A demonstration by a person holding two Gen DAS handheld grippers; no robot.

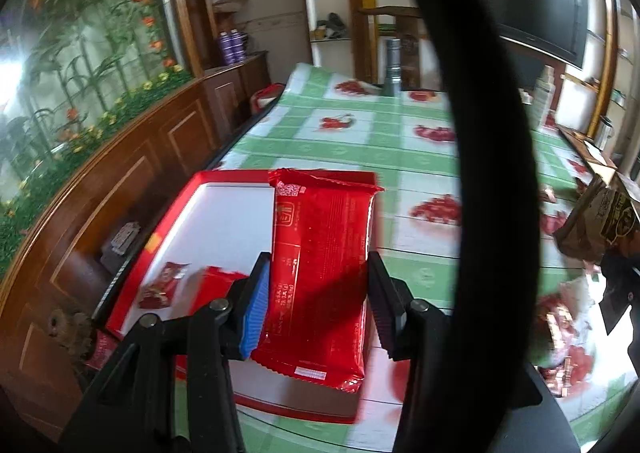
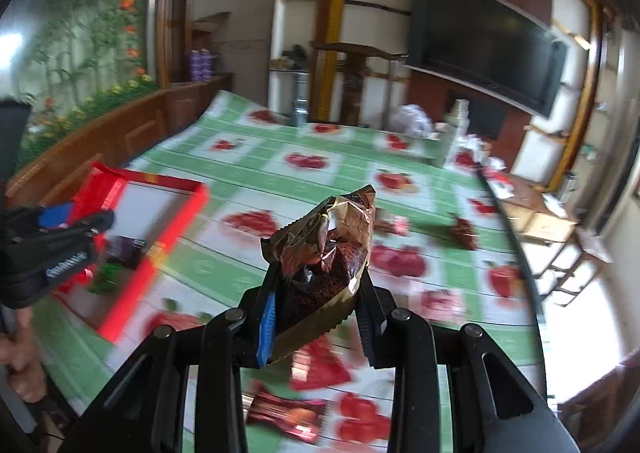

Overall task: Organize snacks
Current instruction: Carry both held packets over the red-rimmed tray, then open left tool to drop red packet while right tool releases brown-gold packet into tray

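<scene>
The left hand-held gripper [image 1: 318,293] has a flat red snack packet [image 1: 320,273] between its fingers, the blue pad [image 1: 256,305] on one side pressed to the packet's edge. The black finger on the other side looks just beside the other edge, and contact there is hard to make out. The packet hangs over the red tray [image 1: 132,253], whose white floor holds two small red wrapped snacks [image 1: 162,285]; motion blur smears them and their print is unreadable. The tray's near edge is partly hidden behind the packet and the gripper's arms. A thick black band [image 1: 480,133] crosses the left wrist view, covering much of the desk [image 1: 400,181] and its green checked, fruit-printed cloth.

The right hand-held gripper [image 2: 316,293] is closed on a crumpled gold and brown wrapper [image 2: 324,253], held upright above the desk [image 2: 280,149]. In that view the tray [image 2: 172,229] lies to the left, its near part masked by the other gripper's body, with dark items inside too blurred to name. A red packet [image 2: 288,417] lies on the cloth below the fingers, half hidden, and a brown wrapped snack [image 2: 464,233] sits farther off.
</scene>
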